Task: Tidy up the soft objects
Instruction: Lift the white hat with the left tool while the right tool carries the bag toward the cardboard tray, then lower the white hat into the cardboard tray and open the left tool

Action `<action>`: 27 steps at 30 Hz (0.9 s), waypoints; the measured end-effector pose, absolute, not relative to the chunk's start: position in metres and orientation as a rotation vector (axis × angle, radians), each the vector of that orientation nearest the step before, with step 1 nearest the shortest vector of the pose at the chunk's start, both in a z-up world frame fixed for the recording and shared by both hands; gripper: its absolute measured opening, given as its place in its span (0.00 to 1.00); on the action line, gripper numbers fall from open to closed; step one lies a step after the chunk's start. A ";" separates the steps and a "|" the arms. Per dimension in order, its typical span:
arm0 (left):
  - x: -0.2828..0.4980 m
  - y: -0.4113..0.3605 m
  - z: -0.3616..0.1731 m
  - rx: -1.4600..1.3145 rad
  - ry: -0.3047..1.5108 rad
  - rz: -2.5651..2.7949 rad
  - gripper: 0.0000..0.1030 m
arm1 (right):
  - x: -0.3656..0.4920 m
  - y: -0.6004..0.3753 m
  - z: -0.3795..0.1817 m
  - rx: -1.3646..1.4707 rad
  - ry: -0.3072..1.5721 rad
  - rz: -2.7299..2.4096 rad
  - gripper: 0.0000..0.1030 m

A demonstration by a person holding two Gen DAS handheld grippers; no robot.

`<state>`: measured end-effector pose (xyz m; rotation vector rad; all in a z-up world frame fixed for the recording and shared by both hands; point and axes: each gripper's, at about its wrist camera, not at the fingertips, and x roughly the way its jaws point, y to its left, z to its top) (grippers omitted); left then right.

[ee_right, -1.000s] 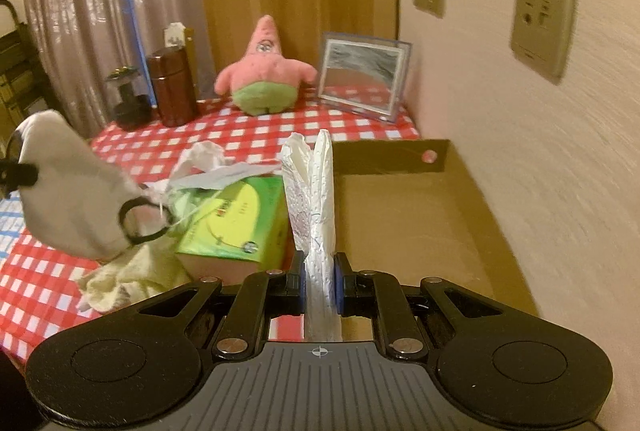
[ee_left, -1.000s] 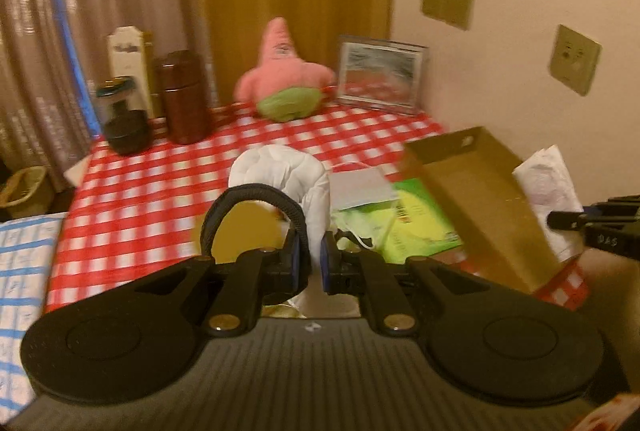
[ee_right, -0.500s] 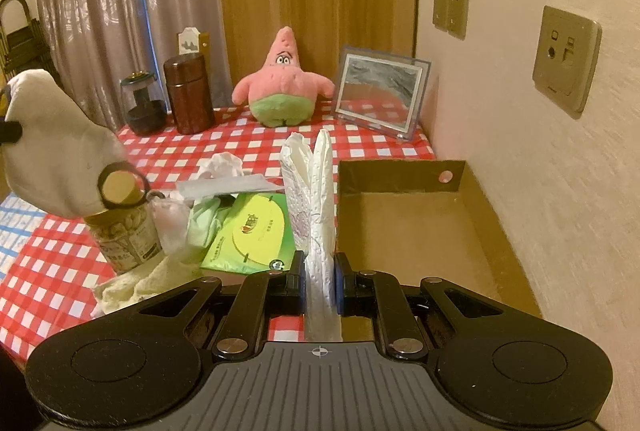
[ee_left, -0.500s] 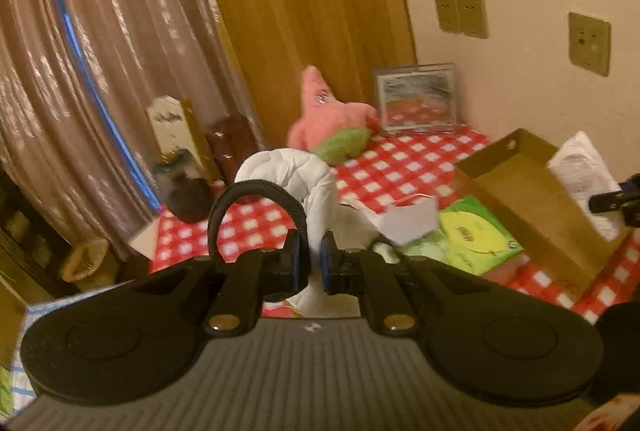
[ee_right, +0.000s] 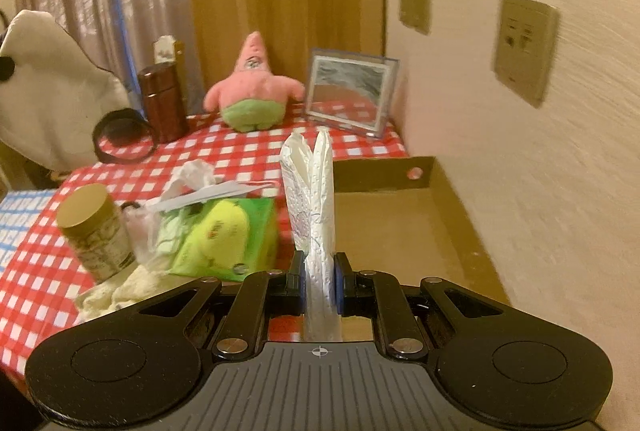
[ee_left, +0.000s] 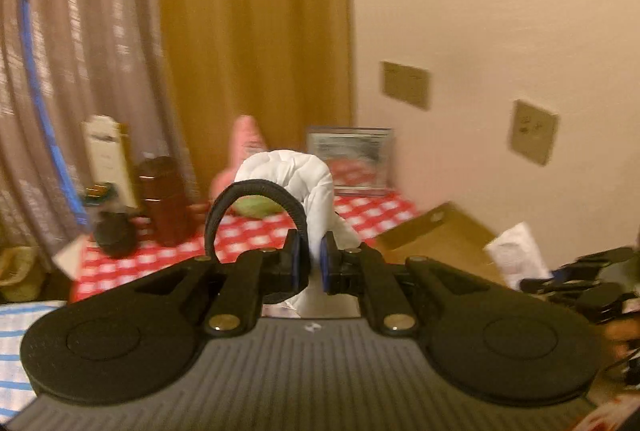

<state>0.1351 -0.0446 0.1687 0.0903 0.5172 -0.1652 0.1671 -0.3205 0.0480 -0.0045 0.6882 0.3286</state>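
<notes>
Since earlier: left gripper (ee_left: pixel 308 267) has risen, carrying white quilted pouch with black strap (ee_left: pixel 296 175) above red-checked tabletop (ee_right: pixel 240 151).
Grips: left clamped on pouch; right gripper (ee_right: pixel 320 285) clenched on upright white embossed packet (ee_right: pixel 318 199).
Key relation: open cardboard box (ee_right: pixel 400 227), right edge by wall, lies directly ahead of right gripper, nearer it than left.

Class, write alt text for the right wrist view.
The right gripper clamps a folded white paper packet upright over an open brown cardboard box. Beyond lie a red checked tablecloth and a pink star-shaped plush toy.
</notes>
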 end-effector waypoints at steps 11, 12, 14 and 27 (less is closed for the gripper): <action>0.208 -0.155 0.095 -0.052 0.670 -0.463 0.09 | 0.190 -0.386 0.042 0.031 0.710 0.183 0.13; 0.216 -0.164 0.086 -0.072 0.688 -0.487 0.09 | 0.193 -0.391 0.039 0.032 0.715 0.171 0.13; 0.227 -0.178 0.071 -0.087 0.724 -0.531 0.09 | 0.196 -0.399 0.034 0.036 0.723 0.149 0.13; 0.291 -0.221 0.003 -0.022 0.871 -0.596 0.37 | 0.198 -0.417 0.003 0.027 0.765 0.089 0.13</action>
